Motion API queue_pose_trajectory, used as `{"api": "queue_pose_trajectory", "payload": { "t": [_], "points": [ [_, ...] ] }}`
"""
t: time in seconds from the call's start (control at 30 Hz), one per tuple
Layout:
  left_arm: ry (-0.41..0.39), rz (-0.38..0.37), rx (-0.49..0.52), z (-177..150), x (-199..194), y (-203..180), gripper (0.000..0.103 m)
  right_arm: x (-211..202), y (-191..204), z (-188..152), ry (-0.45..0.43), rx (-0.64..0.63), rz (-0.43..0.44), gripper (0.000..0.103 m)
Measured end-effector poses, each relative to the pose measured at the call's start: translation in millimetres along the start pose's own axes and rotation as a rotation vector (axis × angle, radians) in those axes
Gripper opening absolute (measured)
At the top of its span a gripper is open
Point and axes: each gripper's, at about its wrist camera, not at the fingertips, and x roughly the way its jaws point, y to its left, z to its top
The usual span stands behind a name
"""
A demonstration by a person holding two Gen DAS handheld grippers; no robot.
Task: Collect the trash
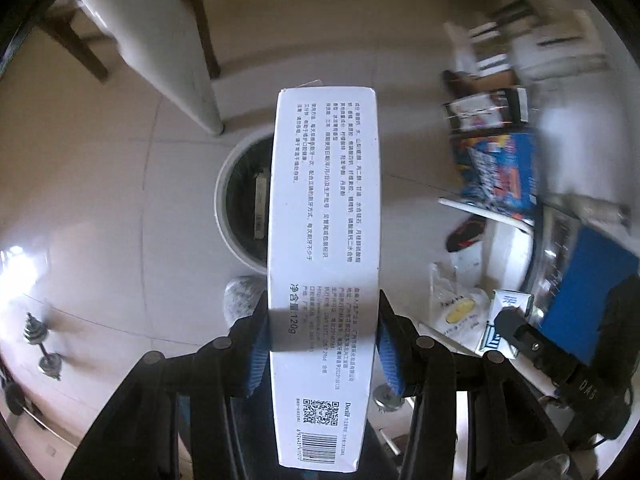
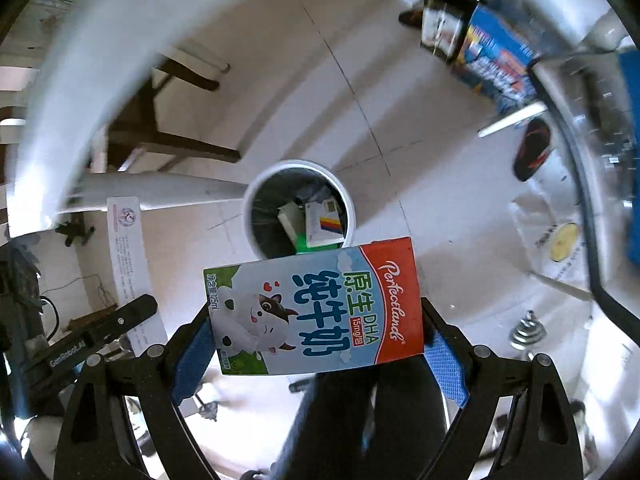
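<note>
Both loads hang over the round white bin (image 2: 298, 208), down on the pale glossy tiled floor (image 1: 100, 200), and that drop line decides the release. The left gripper (image 1: 322, 340) has its jaws clamped on the long white carton (image 1: 323, 240), matte card with small print, its long axis running forward so the far end already overlaps the rim. The right gripper (image 2: 318, 344) grips the milk carton (image 2: 316, 308) crosswise, smooth printed card, sitting just short of the rim. Left looks nearer.
</note>
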Motion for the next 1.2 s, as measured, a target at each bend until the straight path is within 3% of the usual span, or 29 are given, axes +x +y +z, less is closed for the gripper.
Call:
{"api": "queue_pose_trajectory", "payload": {
  "t": [0.1, 0.2, 0.27, 0.3, 0.33, 0.47, 0.53, 0.67, 0.77, 1.03, 1.2],
  "points": [
    [0.032, -0.027, -0.015, 27.3, 55.1, 16.9, 0.045, 72.9, -13.4, 21.8, 0.039, 0.008, 0.031, 0.093],
    [0.03, 0.008, -0.011, 49.6, 94.6, 30.1, 0.045, 135.3, -21.8, 41.4, 0.065, 0.016, 0.063, 0.093],
    [0.022, 0.018, -0.018, 55.4, 107.6, 40.1, 0.065, 171.0, -22.0, 52.1, 0.073, -0.002, 0.067, 0.093],
    [0.015, 0.017, -0.022, 57.9, 111.8, 46.0, 0.087, 183.0, -21.3, 56.7, 0.075, -0.007, 0.068, 0.093],
    [0.01, 0.021, -0.03, 60.0, 115.7, 49.8, 0.097, 195.4, -19.3, 60.7, 0.081, -0.015, 0.07, 0.093],
    [0.001, 0.057, -0.031, 59.2, 117.7, 58.4, 0.097, 232.2, -11.3, 69.3, 0.119, -0.05, 0.073, 0.094],
    [-0.025, 0.11, -0.01, 54.7, 110.5, 60.5, 0.097, 238.8, -3.6, 68.6, 0.126, -0.059, 0.078, 0.103],
    [-0.1, 0.196, 0.023, 43.9, 85.8, 64.6, 0.097, 230.3, 3.8, 63.0, 0.095, -0.082, 0.055, 0.103],
    [-0.132, 0.259, 0.048, 32.2, 63.6, 61.6, 0.097, 212.9, 12.2, 57.3, 0.058, -0.117, -0.01, 0.103],
    [-0.167, 0.272, 0.069, -13.0, -16.0, 39.1, 0.097, 126.7, 39.7, 20.2, -0.041, -0.219, -0.236, 0.103],
    [-0.177, 0.261, 0.081, -45.1, -74.5, 7.5, 0.097, 50.8, 54.2, -4.4, -0.071, -0.234, -0.25, 0.103]
  ]
}}
